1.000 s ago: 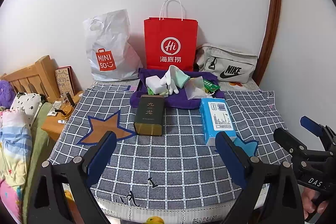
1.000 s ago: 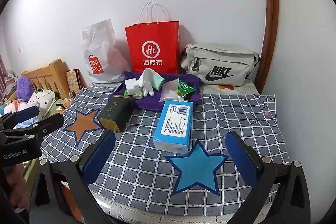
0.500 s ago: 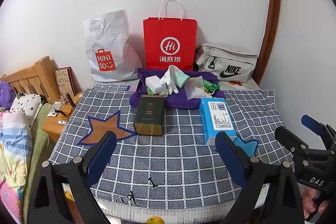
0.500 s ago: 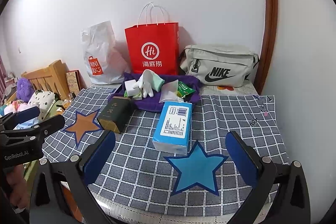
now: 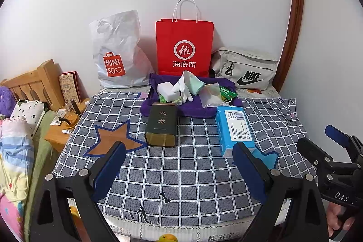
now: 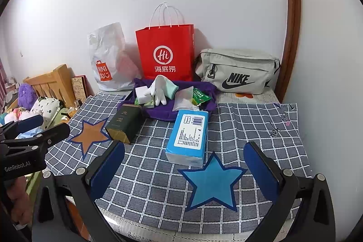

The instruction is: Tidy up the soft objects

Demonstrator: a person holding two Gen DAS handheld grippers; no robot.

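A purple cloth lies at the back of the checked table, with a white glove, a white sponge block, a clear plastic bag and a green packet on it. A blue tissue pack and a dark tea tin lie in front. My left gripper and right gripper are open and empty above the table's near edge.
A white Miniso bag, a red paper bag and a grey Nike pouch stand against the wall. A wooden headboard and bedding are at the left. The wall closes the right side.
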